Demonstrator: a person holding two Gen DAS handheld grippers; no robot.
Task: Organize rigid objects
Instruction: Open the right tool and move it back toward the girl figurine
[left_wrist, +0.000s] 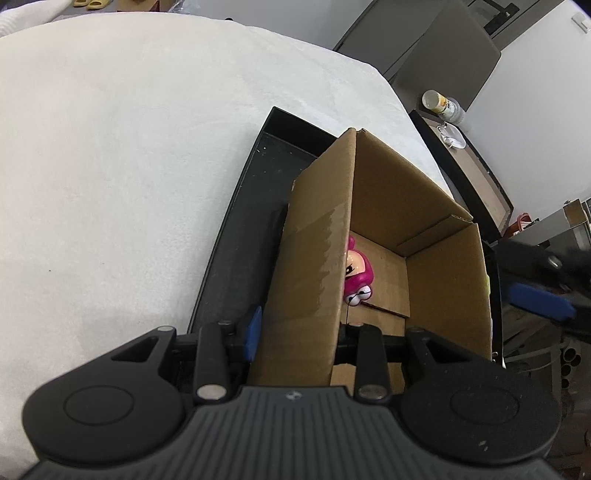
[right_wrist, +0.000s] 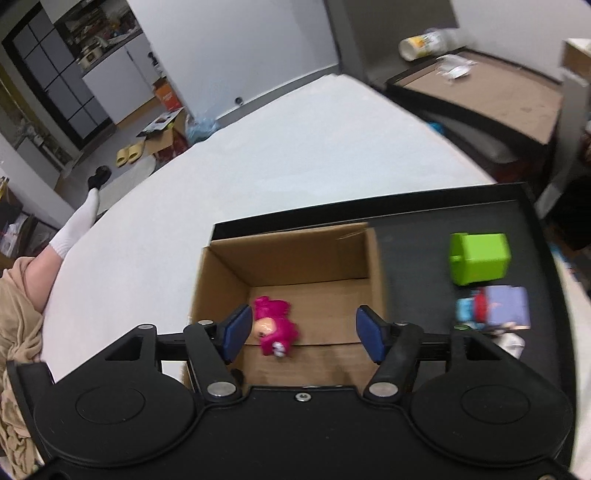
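The left hand-held gripper is clamping the brown cardboard box's wall, while the right hand-held gripper is hovering wide open and empty. The pink plastic figurine is lying inside the box; the green plastic cube is sitting on the black tray. If that grip slips, the box is probably tipping.

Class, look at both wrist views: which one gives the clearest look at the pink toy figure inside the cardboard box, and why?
The right wrist view: it looks down into the cardboard box, so the whole pink toy figure shows lying on the floor, though slightly blurred. In the left wrist view, the box wall hides part of the figure; only its face side shows.
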